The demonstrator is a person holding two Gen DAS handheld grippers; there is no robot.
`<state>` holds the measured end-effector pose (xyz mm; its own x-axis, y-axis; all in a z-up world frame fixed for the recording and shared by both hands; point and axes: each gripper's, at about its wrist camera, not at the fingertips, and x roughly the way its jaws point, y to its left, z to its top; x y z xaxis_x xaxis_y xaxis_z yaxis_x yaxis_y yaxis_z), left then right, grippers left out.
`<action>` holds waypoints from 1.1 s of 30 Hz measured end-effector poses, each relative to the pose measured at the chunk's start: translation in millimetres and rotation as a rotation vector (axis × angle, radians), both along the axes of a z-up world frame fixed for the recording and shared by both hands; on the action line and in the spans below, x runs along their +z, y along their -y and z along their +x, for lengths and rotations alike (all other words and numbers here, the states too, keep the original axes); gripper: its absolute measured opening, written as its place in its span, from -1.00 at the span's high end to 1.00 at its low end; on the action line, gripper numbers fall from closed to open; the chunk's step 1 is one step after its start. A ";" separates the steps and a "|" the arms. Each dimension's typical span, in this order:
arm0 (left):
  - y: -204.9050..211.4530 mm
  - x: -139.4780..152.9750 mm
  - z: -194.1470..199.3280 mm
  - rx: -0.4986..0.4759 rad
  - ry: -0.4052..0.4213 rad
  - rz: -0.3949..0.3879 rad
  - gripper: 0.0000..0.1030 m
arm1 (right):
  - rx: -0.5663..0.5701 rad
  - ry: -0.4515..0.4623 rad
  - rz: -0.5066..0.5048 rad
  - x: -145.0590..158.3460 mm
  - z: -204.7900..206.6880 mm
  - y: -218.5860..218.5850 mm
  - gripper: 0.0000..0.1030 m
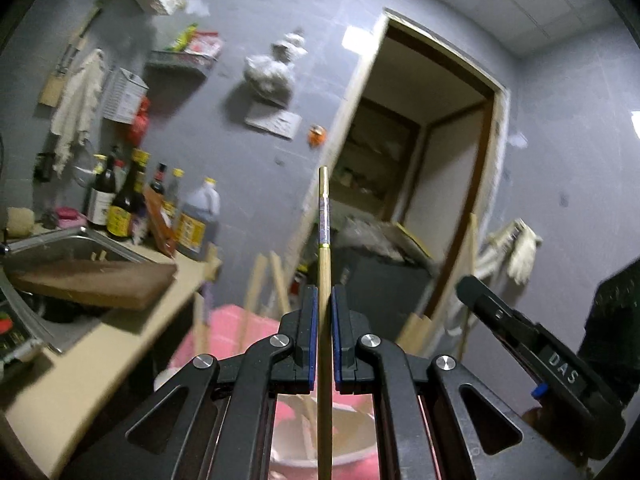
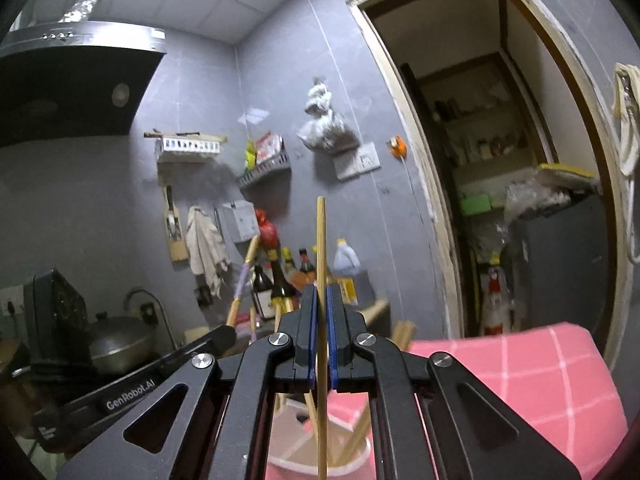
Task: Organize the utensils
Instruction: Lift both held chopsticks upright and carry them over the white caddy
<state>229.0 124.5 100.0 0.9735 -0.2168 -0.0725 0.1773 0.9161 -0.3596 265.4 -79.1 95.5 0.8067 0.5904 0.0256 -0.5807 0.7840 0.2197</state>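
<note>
My left gripper (image 1: 324, 296) is shut on a bamboo chopstick (image 1: 323, 240) with a patterned purple band and gold tip, held upright. My right gripper (image 2: 321, 294) is shut on a plain bamboo chopstick (image 2: 321, 240), also upright. Below both sits a white bowl (image 2: 288, 460) holding several more chopsticks, on a pink checked cloth (image 2: 520, 380); the bowl also shows in the left wrist view (image 1: 348, 460). The right gripper's body (image 1: 532, 344) shows at the right of the left wrist view. The left gripper (image 2: 224, 336) with its banded chopstick (image 2: 242, 284) shows left in the right wrist view.
A steel sink (image 1: 60, 248) with a wooden board (image 1: 96, 284) sits in a counter at left. Sauce bottles (image 1: 124, 200) stand behind it. A pot (image 2: 120, 340) sits on the stove. Wall shelves (image 2: 264, 172) and an open doorway (image 2: 500, 160) lie ahead.
</note>
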 end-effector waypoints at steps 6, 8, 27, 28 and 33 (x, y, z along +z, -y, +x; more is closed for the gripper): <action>-41.2 2.7 17.4 0.098 0.040 -0.035 0.92 | -0.040 0.062 0.018 -7.7 13.7 -17.1 0.94; -49.3 0.8 23.4 0.132 0.057 -0.030 0.92 | -0.050 0.073 0.019 -12.4 15.8 -19.4 0.94; -62.7 -36.4 44.3 0.243 0.087 -0.071 0.92 | -0.073 0.072 0.000 -50.5 28.0 -22.3 0.94; -61.3 -39.4 43.5 0.247 0.085 -0.068 0.92 | -0.074 0.074 -0.005 -51.6 27.9 -23.0 0.94; -53.9 -49.4 40.7 0.246 0.070 -0.058 0.92 | -0.076 0.071 -0.036 -58.5 26.2 -28.2 0.94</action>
